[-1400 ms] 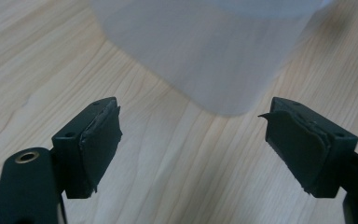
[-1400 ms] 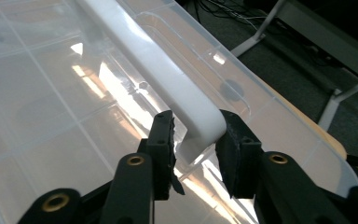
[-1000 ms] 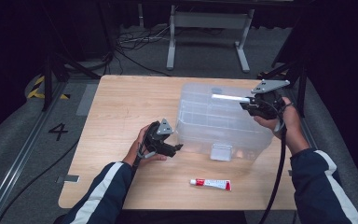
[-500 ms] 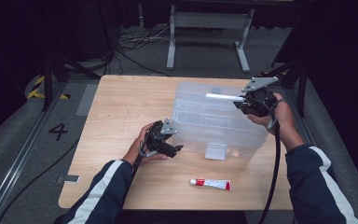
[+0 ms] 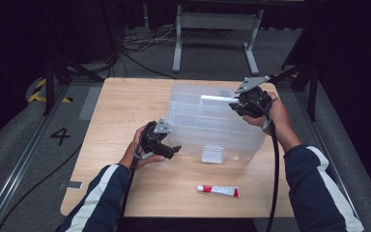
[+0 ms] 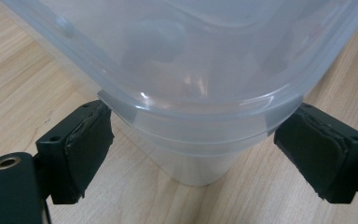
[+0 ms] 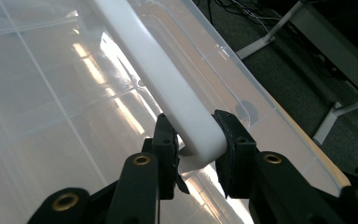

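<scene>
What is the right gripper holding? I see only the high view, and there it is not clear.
Observer: The right gripper is shut on the white handle, near its rounded end.
Operator: And does the left gripper press the box?
Observer: It seems not. The left gripper has just been opening its jaws; the corner of the clear box stands between them, and the pads stand wide at either side of it.

Clear, glossy plastic box (image 5: 212,125) with a smooth ribbed lid; opaque white, smooth plastic handle (image 7: 168,88) lying on that lid. Table (image 5: 121,106) beneath the box: pale wood-grain top, matt. Beside the box, black pads (image 6: 91,144) with a rough, fraying rubbery face; in front, a glossy white-and-red tube (image 5: 218,191).
</scene>
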`<state>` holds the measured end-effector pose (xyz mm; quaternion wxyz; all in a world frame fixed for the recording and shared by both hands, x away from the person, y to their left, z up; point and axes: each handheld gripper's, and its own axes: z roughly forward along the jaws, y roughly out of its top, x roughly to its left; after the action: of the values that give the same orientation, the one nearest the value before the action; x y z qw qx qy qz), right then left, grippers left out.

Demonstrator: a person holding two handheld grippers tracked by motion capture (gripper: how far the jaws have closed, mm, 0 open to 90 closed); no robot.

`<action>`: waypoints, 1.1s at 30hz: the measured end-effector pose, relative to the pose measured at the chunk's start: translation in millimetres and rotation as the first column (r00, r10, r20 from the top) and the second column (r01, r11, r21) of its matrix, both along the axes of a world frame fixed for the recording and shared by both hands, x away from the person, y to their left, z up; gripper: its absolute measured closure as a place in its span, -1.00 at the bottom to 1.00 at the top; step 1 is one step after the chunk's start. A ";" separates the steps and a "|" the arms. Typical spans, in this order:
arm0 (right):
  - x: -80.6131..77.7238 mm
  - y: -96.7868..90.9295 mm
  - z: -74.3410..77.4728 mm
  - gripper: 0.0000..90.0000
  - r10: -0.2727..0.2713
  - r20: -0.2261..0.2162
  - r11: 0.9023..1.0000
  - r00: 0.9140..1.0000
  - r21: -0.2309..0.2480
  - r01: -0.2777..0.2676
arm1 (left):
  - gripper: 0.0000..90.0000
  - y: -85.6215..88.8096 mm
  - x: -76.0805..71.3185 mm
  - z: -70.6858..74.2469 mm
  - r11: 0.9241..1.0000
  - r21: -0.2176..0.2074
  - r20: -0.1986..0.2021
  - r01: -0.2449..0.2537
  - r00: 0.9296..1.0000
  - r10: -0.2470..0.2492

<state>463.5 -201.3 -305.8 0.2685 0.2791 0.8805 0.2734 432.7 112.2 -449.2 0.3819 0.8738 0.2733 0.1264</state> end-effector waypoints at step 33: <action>-6.7 44.5 -1.3 0.58 0.080 0.031 0.997 0.996 -0.018 -0.080 | -0.64 40.4 -37.2 12.6 0.999 0.020 -0.006 -0.047 0.999 0.047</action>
<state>456.8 -156.8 -307.1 0.2736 0.2370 0.8889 0.2808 395.5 152.6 -436.7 0.3695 0.8711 0.2938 0.1355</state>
